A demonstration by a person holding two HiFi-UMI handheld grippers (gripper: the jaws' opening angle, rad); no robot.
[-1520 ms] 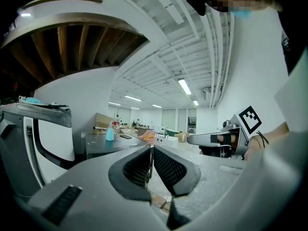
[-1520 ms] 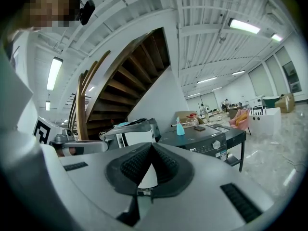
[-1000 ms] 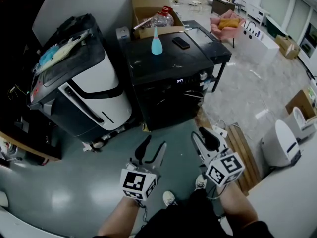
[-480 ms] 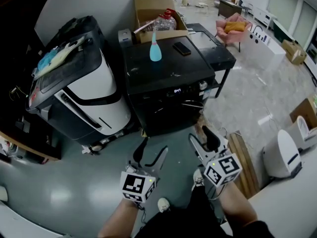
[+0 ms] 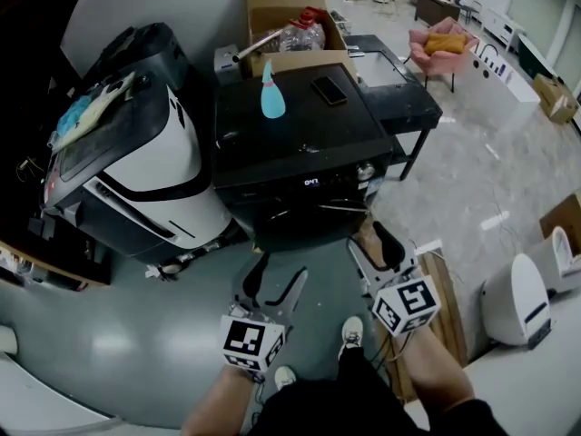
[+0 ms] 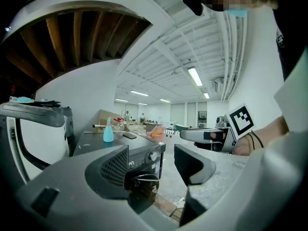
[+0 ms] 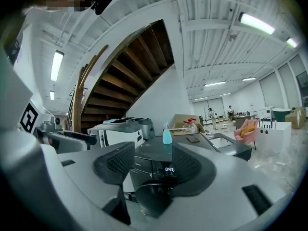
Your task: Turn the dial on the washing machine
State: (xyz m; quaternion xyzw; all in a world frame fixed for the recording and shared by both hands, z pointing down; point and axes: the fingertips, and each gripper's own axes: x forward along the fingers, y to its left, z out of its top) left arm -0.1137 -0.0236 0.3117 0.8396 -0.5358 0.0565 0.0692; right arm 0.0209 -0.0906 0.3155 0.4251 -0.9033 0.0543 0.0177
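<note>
The black washing machine stands ahead of me, with a lit display and a silver dial on its front panel. In the left gripper view the dial shows beyond the jaws. My left gripper is low in front of the machine, open and empty. My right gripper is below the dial, apart from it, also open with nothing between its fingers. Both sets of jaws have just been opening. The right gripper view looks at the display.
A blue spray bottle and a dark phone lie on the machine's top. A white-and-black appliance stands to its left, a cardboard box behind, a black table to its right. A wooden board lies by my right foot.
I have stepped toward the washing machine, which now sits closer to both grippers. Both grippers' jaws stand wider than a second ago.
</note>
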